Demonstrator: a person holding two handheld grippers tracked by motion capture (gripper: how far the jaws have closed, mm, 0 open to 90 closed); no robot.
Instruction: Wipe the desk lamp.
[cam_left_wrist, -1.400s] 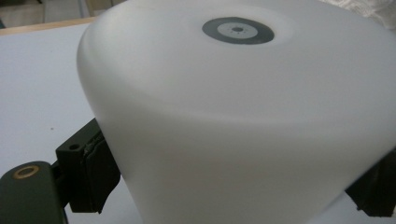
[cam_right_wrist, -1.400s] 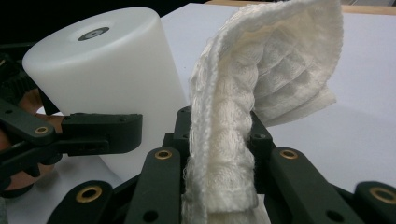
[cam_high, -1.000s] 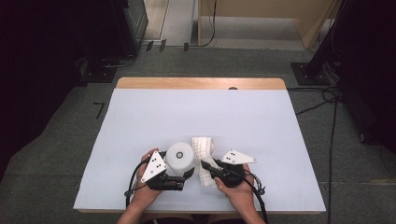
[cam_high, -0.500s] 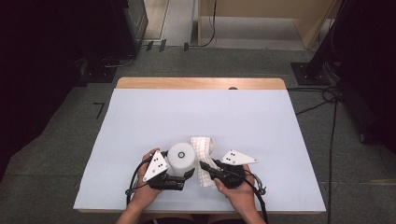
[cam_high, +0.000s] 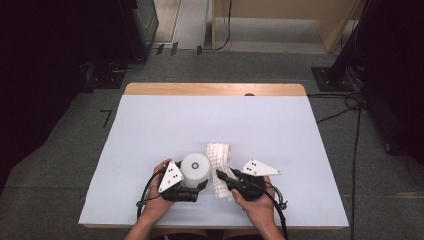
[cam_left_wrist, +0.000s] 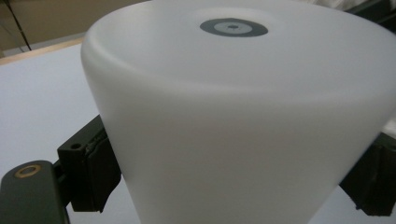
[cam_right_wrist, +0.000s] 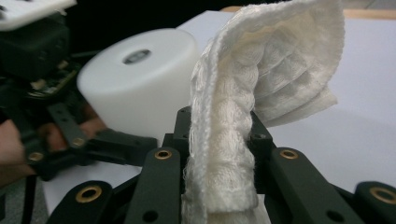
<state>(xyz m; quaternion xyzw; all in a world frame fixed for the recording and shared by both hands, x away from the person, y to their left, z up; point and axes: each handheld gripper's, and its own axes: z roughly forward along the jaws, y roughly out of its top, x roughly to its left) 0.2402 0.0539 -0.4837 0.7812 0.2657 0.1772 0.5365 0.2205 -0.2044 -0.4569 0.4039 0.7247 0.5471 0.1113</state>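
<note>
Both grippers loaded near tabletop's front edge.
Left gripper (cam_high: 200, 186) clamps stiff, smooth white plastic cylinder (cam_high: 194, 167) by its sides; right gripper (cam_high: 220, 176) pinches limp white knitted cloth (cam_high: 218, 159), likely light, floppy.

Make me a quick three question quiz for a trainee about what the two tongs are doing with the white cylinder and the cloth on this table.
1. True or false: the left tongs are clamped on the white cylinder.
2. What do the right tongs hold? A) a cable B) a white knitted cloth C) nothing
3. Fill in: in the high view, the cloth lies to the ____ of the cylinder.

Key: 1 true, its pads press both sides of the cylinder. 2 B, the cloth is pinched between the shut jaws. 3 right.
</note>
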